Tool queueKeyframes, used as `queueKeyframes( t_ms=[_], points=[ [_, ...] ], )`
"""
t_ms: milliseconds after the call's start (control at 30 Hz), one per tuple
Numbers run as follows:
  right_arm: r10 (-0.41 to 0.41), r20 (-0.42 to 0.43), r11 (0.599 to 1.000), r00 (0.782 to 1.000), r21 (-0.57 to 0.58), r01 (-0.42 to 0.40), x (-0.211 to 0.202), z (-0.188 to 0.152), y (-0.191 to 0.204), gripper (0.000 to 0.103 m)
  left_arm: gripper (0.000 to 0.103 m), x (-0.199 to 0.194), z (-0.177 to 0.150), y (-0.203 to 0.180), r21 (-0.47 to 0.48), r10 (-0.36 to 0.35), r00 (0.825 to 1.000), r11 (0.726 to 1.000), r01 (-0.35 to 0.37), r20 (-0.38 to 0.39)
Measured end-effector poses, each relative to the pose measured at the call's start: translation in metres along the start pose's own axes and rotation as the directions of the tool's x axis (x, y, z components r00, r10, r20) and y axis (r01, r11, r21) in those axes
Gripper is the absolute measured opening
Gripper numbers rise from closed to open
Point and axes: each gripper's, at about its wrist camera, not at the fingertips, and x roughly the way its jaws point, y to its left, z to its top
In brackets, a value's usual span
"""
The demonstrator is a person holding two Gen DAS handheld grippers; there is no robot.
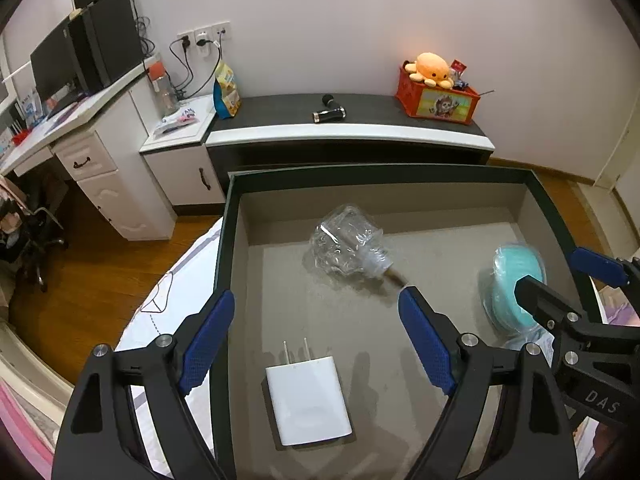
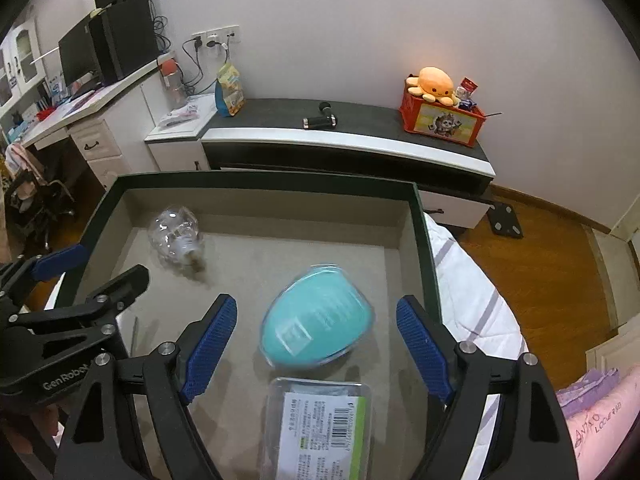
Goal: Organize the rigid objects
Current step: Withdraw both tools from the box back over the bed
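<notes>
A dark-rimmed open box with a grey floor holds the objects. My left gripper is open above its near left part, and a white plug charger lies on the floor below, between the fingers and clear of both pads. A clear glass bottle lies further in, slightly blurred. My right gripper is open over a teal oval case, without touching it. A clear labelled plastic pack lies nearest. Each gripper shows in the other's view.
The box rests on a bed with a white striped quilt. Behind it a low dark cabinet carries an orange crate with a plush octopus and a black handheld device. A white desk stands left, over wooden floor.
</notes>
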Motion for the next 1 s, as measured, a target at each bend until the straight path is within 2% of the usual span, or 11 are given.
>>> queueKeyframes(
  t_ms=[133,267,367,533,600,700,867,1000],
  points=[
    [0.008,0.012,1.000,1.000,0.012,-0.008,-0.007,-0.003,-0.003,0.084,0.086,-0.010,-0.001,0.000,-0.002,0.006,1.000,1.000,-0.006,0.013],
    [0.007,0.045,1.000,0.999,0.022,-0.008,-0.026,-0.010,-0.007,0.084,0.086,-0.030,-0.005,-0.001,0.011,0.055,0.997,0.998,-0.055,0.062],
    [0.006,0.078,0.999,0.997,0.038,-0.009,-0.045,-0.019,-0.012,0.084,0.086,-0.049,-0.012,0.002,0.001,0.051,0.994,0.999,-0.052,0.092],
    [0.012,0.142,0.998,0.990,0.059,-0.020,-0.083,-0.045,-0.014,0.084,0.087,-0.092,-0.038,0.004,0.002,0.060,0.985,0.998,-0.062,0.162],
    [0.005,0.161,0.998,0.987,0.060,-0.014,-0.100,-0.058,-0.015,0.084,0.091,-0.113,-0.051,0.003,-0.008,0.063,0.979,0.998,-0.063,0.192],
    [0.003,0.193,0.998,0.981,0.062,-0.015,-0.125,-0.078,-0.014,0.084,0.098,-0.147,-0.073,0.000,-0.014,0.077,0.962,0.997,-0.076,0.260],
    [0.010,0.266,0.997,0.964,0.068,-0.029,-0.176,-0.111,-0.012,0.084,0.102,-0.200,-0.108,-0.007,-0.016,0.084,0.935,0.996,-0.084,0.345],
    [-0.003,0.335,0.998,0.942,0.065,-0.020,-0.218,-0.136,-0.008,0.084,0.103,-0.244,-0.133,-0.012,-0.021,0.106,0.901,0.994,-0.107,0.421]
  ],
)
